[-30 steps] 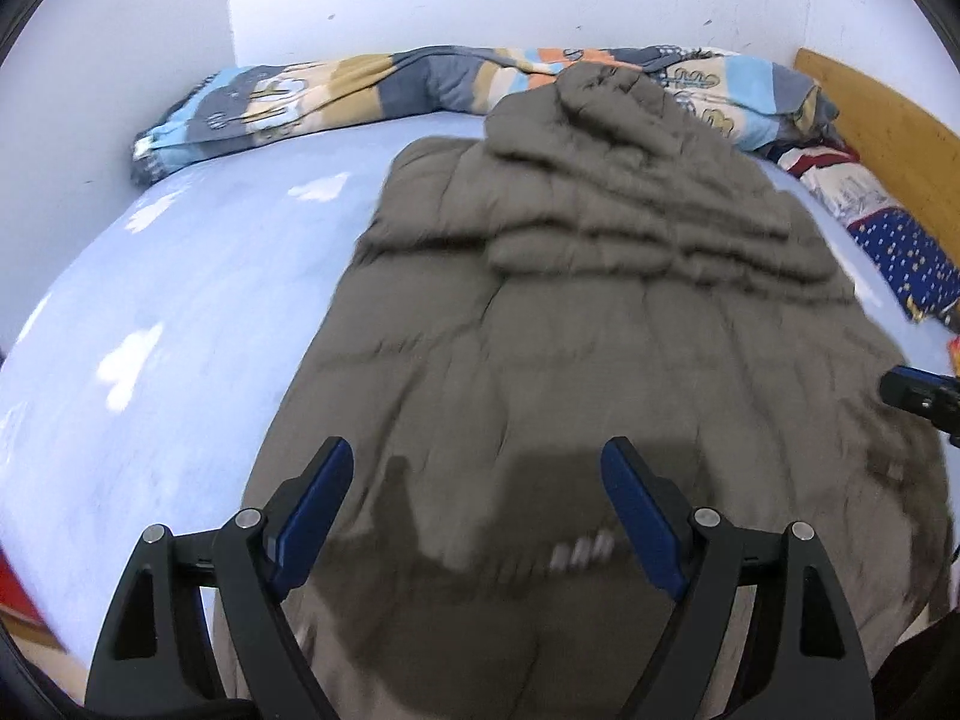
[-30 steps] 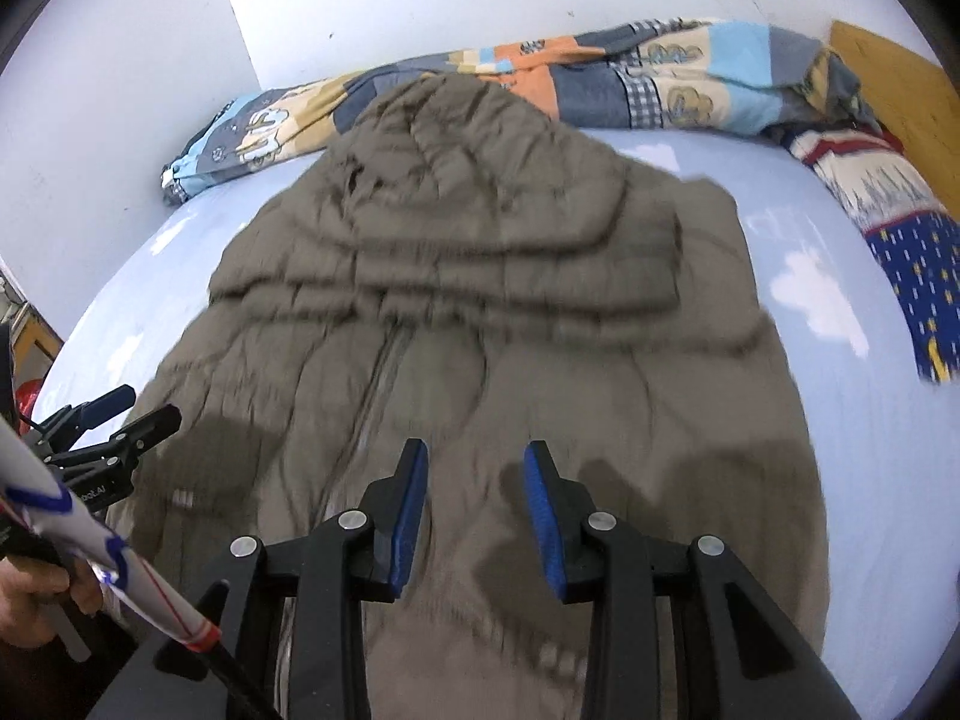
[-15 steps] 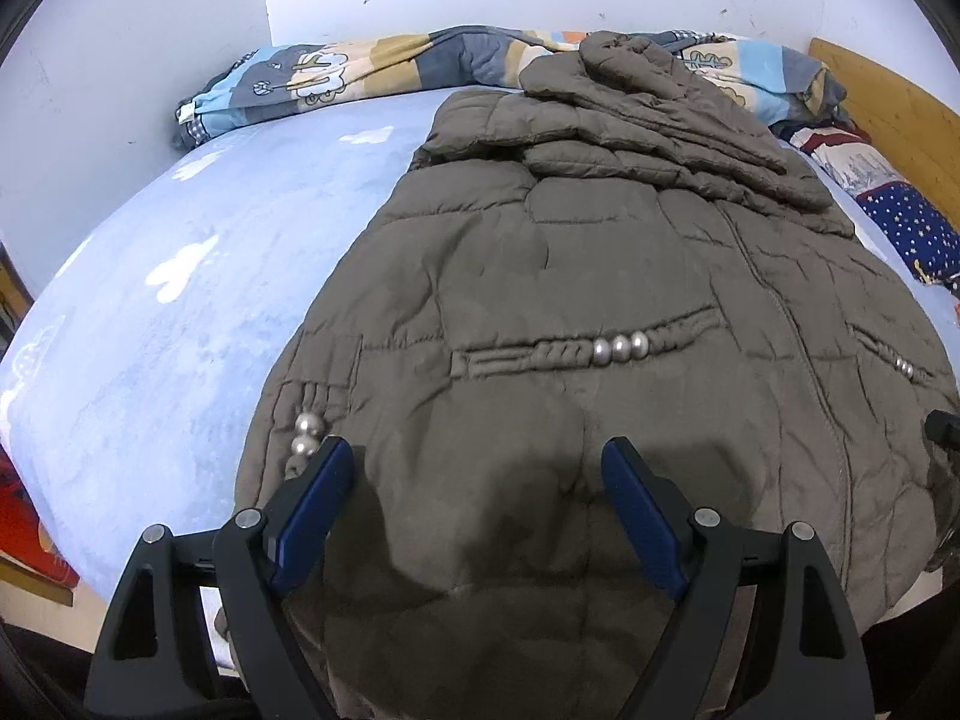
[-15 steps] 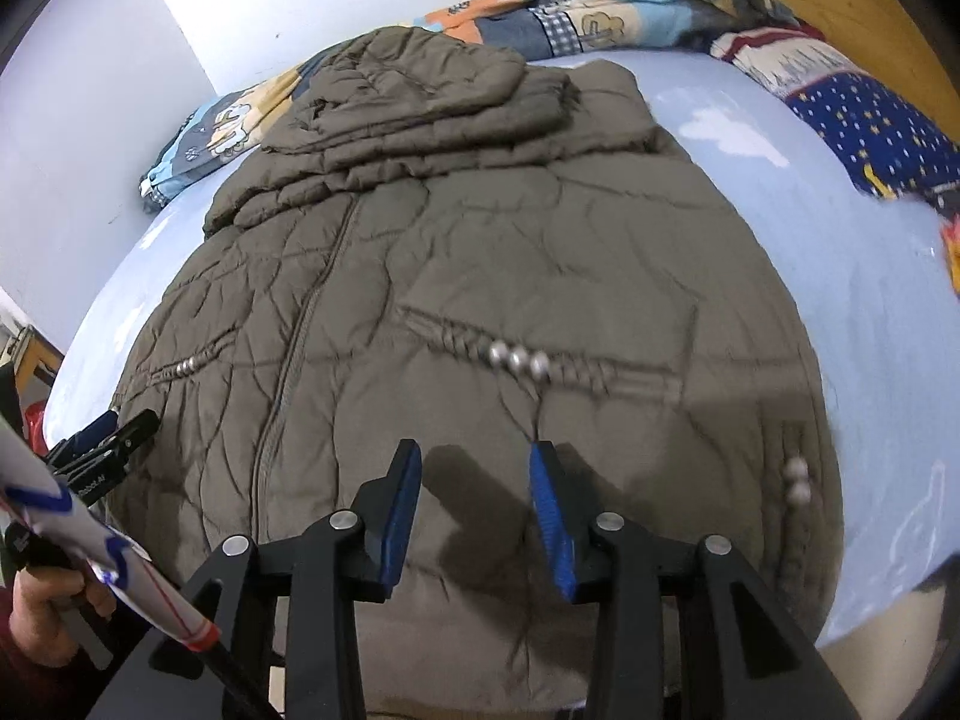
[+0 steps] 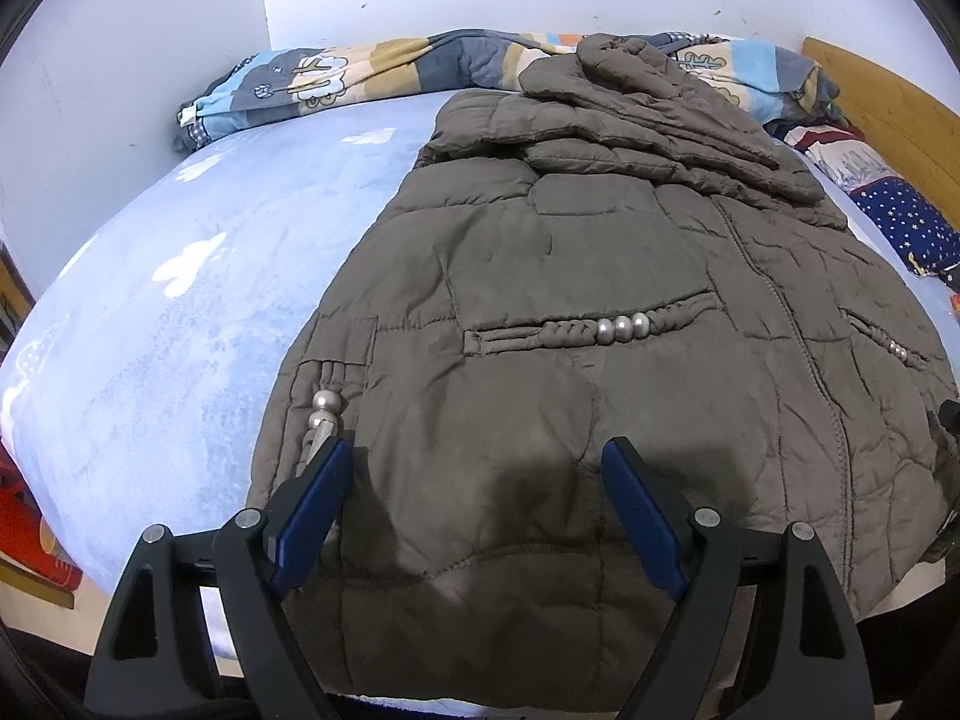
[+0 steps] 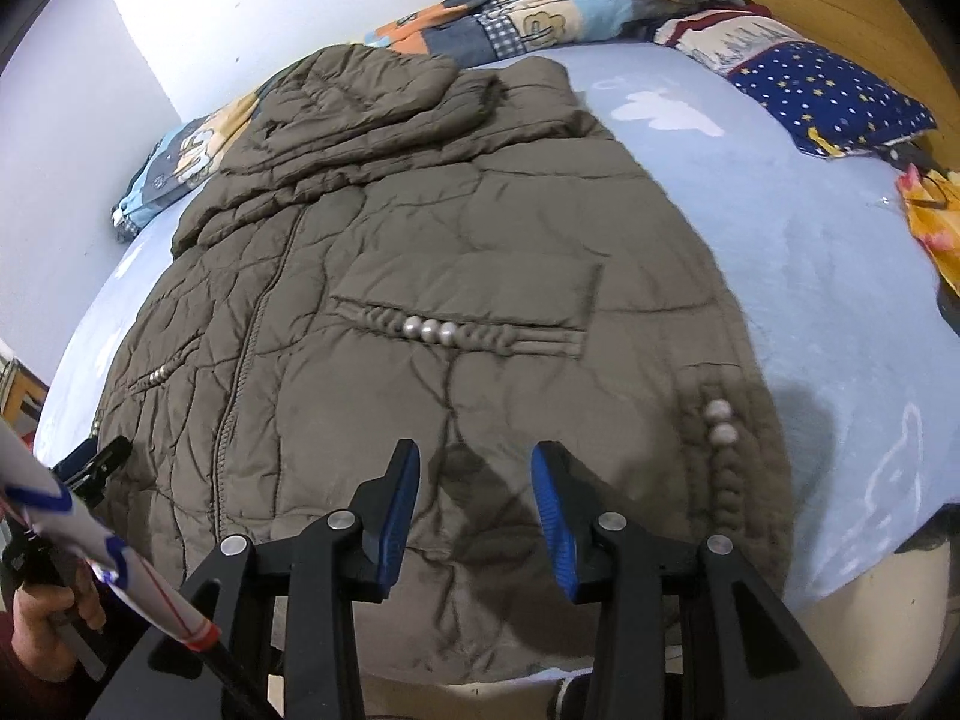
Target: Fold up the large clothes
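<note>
A large olive-brown quilted jacket lies front-up on the light blue bed, zipper closed, sleeves and hood folded across its upper part; it also shows in the right wrist view. My left gripper is open wide and empty, hovering over the jacket's left hem corner. My right gripper is open and empty above the jacket's right hem. The left gripper's tip shows at the left edge of the right wrist view, beside the hem.
The bed has a blue cloud-print sheet. A patchwork quilt lies bunched along the far wall. A star-print pillow and wooden headboard are at the right. An orange item lies at the right edge.
Both grippers have pulled back and lowered toward the jacket's hem at the near bed edge. The right gripper's jaws have opened wider.
</note>
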